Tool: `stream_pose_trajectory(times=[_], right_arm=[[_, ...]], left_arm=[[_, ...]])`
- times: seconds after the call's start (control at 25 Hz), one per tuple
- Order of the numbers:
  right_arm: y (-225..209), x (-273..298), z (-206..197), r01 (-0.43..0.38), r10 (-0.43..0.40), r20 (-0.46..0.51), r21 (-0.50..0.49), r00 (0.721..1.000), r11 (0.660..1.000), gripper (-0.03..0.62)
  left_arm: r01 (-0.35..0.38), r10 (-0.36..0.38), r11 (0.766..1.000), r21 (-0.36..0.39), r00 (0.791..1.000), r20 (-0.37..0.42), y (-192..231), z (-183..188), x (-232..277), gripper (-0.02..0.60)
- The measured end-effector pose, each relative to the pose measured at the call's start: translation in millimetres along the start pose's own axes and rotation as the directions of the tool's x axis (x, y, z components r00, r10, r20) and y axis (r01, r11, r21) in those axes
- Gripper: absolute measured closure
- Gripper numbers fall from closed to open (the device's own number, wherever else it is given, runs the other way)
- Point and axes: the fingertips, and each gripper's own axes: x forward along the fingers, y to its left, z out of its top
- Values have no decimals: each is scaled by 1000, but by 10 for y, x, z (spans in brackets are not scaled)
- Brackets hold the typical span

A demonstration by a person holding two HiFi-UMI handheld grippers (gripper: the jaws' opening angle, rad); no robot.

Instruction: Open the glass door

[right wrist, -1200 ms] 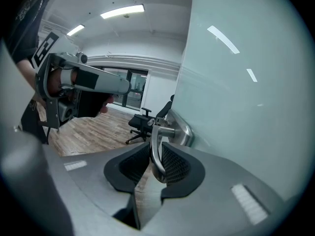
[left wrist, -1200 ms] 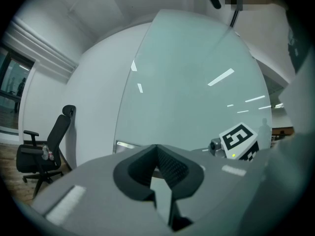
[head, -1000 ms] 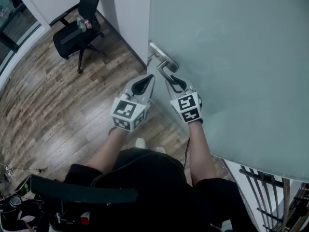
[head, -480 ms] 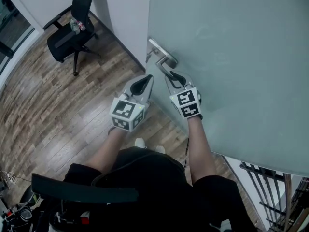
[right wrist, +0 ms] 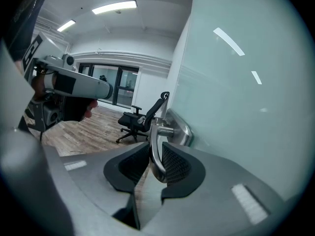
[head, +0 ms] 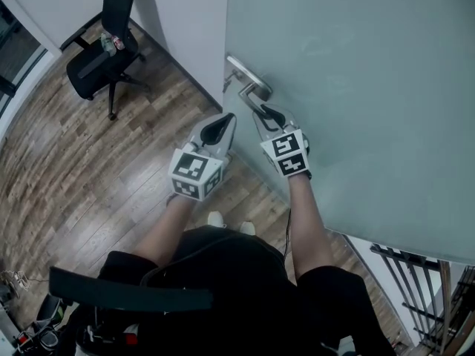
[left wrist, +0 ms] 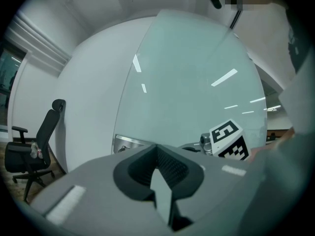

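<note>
A frosted glass door (head: 356,87) fills the right of the head view, with a metal lever handle (head: 252,99) near its left edge. My right gripper (head: 269,113) is shut on the lever's free end. In the right gripper view the lever (right wrist: 158,132) runs down between the two dark pads of my right gripper (right wrist: 153,154), with the door (right wrist: 236,107) on the right. My left gripper (head: 219,128) hangs just left of the handle, shut and empty. In the left gripper view my left gripper (left wrist: 157,156) points at the door (left wrist: 187,97) and the handle plate (left wrist: 125,142).
A black office chair (head: 104,50) stands on the wood floor (head: 89,162) at the far left, beside a white wall (head: 185,6) that meets the door's edge. A dark metal rack (head: 423,288) shows at the bottom right. The chair (right wrist: 142,119) also shows beyond the handle.
The right gripper and the handle have shifted slightly up and left, and the door's edge with them. The left gripper has stayed where it was.
</note>
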Motion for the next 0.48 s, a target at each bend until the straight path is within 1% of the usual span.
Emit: stream_pose_trajectory(times=[0.28,0.48], right_arm=[[0,-8,-6,23,-23,-4,5,1000,1000,513],[-3,-14,-16,21,-21,-7,5,1000,1000,513]], left_arm=[[3,-3,1000,2,1000,5,57,-4,-79,583],[-4,4,1000,-2,1000,3,77,-15,-72,583]])
